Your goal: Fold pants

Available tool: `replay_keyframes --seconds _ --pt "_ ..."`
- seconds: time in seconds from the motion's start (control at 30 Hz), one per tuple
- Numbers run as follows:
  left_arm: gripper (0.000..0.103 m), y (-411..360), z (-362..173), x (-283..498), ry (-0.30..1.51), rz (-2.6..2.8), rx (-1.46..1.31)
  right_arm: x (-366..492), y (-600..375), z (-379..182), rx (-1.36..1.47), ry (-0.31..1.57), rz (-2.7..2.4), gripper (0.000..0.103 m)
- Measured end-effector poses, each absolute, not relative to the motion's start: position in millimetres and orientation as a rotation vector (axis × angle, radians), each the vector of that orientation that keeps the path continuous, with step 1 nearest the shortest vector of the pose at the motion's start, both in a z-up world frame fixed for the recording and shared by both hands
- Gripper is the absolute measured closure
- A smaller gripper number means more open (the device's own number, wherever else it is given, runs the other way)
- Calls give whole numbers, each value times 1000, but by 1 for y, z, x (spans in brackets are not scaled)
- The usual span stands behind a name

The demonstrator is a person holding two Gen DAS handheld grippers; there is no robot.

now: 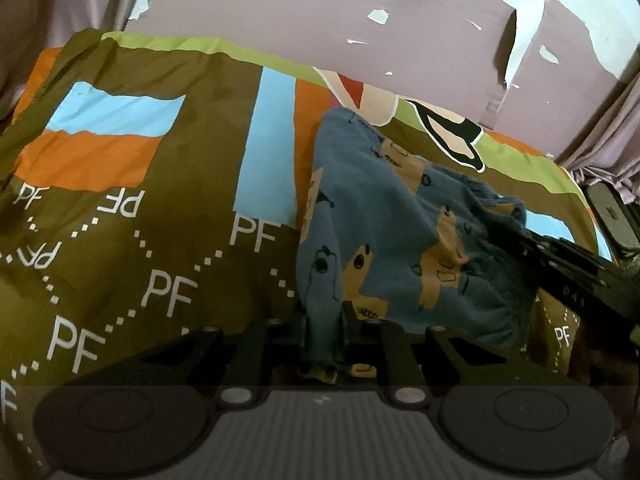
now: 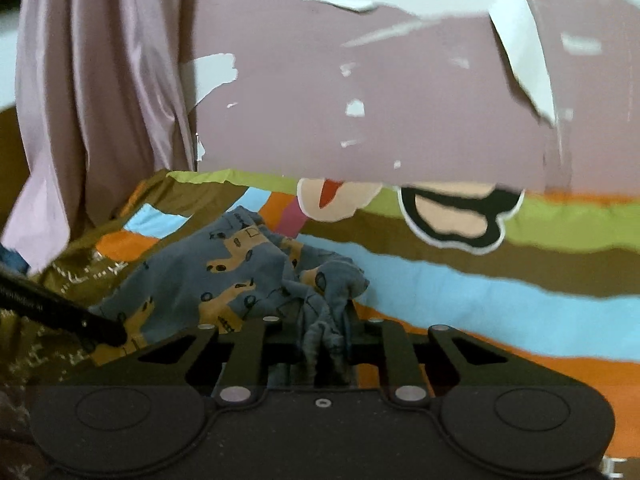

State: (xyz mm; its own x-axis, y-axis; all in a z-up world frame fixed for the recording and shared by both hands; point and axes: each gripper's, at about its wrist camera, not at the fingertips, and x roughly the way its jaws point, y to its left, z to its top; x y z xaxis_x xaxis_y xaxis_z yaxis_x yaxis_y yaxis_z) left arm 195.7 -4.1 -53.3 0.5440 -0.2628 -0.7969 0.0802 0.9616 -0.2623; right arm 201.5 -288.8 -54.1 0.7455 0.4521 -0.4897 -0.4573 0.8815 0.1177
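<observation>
The pants [image 1: 384,216] are small, blue, with tan animal prints, and lie crumpled on a patterned bedsheet [image 1: 192,184]. My left gripper [image 1: 323,320] is shut on the near edge of the pants. The right gripper's black arm [image 1: 560,264] reaches into the pants from the right. In the right wrist view the pants [image 2: 224,280] lie bunched to the left, and my right gripper [image 2: 324,324] is shut on a gathered fold of them. The left gripper's finger [image 2: 80,320] shows at the left, touching the pants.
The bedsheet [image 2: 480,292] has brown, blue, orange and green stripes with "PF" lettering. A mauve wall [image 1: 320,12] with peeling paint stands behind the bed. Mauve curtains [image 2: 100,100] hang at the left and at the far right [image 1: 600,128]. A grey case [image 1: 612,212] sits at the bed's right edge.
</observation>
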Motion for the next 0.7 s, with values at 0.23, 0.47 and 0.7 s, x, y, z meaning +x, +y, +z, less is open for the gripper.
replay_keyframes --seconds 0.23,0.47,0.7 --pt "87 -1 -45 186 957 -235 -221 177 -274 -39 -91 486 419 85" --pt "87 3 -42 176 984 -276 -239 159 -271 -30 -129 501 410 85" --pt "87 2 -41 170 984 -300 -232 163 -269 -24 -103 534 410 85"
